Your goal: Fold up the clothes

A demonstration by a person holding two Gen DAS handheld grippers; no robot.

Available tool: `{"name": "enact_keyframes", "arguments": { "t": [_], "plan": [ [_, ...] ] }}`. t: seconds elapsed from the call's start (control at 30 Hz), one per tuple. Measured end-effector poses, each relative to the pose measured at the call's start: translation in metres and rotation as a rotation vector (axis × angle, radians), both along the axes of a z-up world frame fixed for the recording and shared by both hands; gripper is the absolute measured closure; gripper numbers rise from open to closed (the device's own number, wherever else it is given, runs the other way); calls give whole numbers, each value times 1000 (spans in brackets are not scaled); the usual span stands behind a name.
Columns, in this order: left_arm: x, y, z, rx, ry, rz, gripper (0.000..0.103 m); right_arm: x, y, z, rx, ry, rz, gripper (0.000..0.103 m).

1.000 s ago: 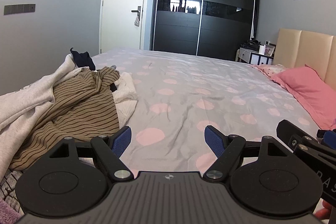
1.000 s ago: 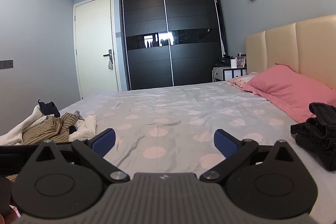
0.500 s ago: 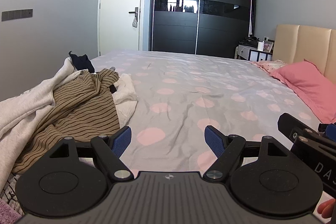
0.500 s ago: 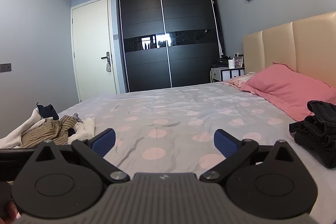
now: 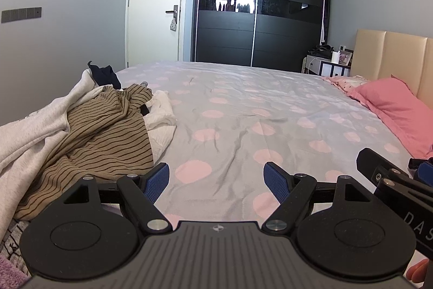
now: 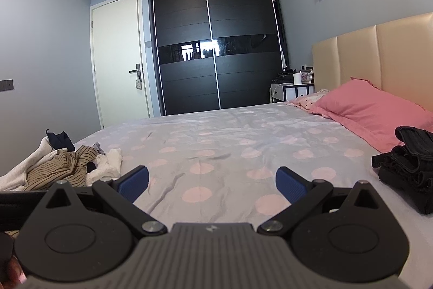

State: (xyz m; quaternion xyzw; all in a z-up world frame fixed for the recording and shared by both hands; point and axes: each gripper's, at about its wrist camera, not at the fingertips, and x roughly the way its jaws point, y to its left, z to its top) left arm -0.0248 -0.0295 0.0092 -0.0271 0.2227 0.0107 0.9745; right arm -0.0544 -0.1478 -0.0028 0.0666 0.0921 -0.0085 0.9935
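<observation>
Meanwhile both cameras are tilting upward slightly; left gripper (image 5: pixel 216 178) and right gripper (image 6: pixel 212 184) are hovering released (nothing held) over the bed (image 5: pixel 243 110), beside the crumpled pile of clothes (image 5: pixel 89 132).

Seen from low over the near edge of a grey bedsheet dotted with pink circles (image 5: pixel 230 110), looking along the open blue-padded left gripper (image 5: pixel 216 175) toward a dark sliding-door wardrobe (image 5: pixel 259 2), close beside a heap of brown striped and white clothes (image 5: pixel 89 132). Viewed likewise from further right, tilted upward along the open right gripper (image 6: pixel 212 180), near a stack of folded black garments (image 6: pixel 406 167). Shared across both: sheet, wardrobe, white door (image 6: pixel 119 58), pink pillow (image 6: pixel 370 110), clothes heap.
</observation>
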Motion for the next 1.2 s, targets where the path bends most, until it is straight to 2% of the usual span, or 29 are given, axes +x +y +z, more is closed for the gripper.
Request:
{"name": "enact_keyframes", "arguments": {
  "t": [0.23, 0.57, 0.87, 1.03, 1.2],
  "plan": [
    [-11, -10, 6, 0, 1, 2, 27, -1, 1, -1, -3, -3, 0, 2],
    [0, 11, 8, 16, -37, 14, 27, -5, 4, 2, -15, -31, 2, 2],
    [4, 22, 10, -3, -22, -40, 28, -8, 4, 6, -13, -49, 2, 2],
    [6, 32, 6, -39, 20, -96, 28, -9, 6, 7, -38, -45, 13, 2],
    [11, 52, -1, 0, 72, -76, 28, -4, 5, 5, -106, 13, 40, 2]
  ]
}}
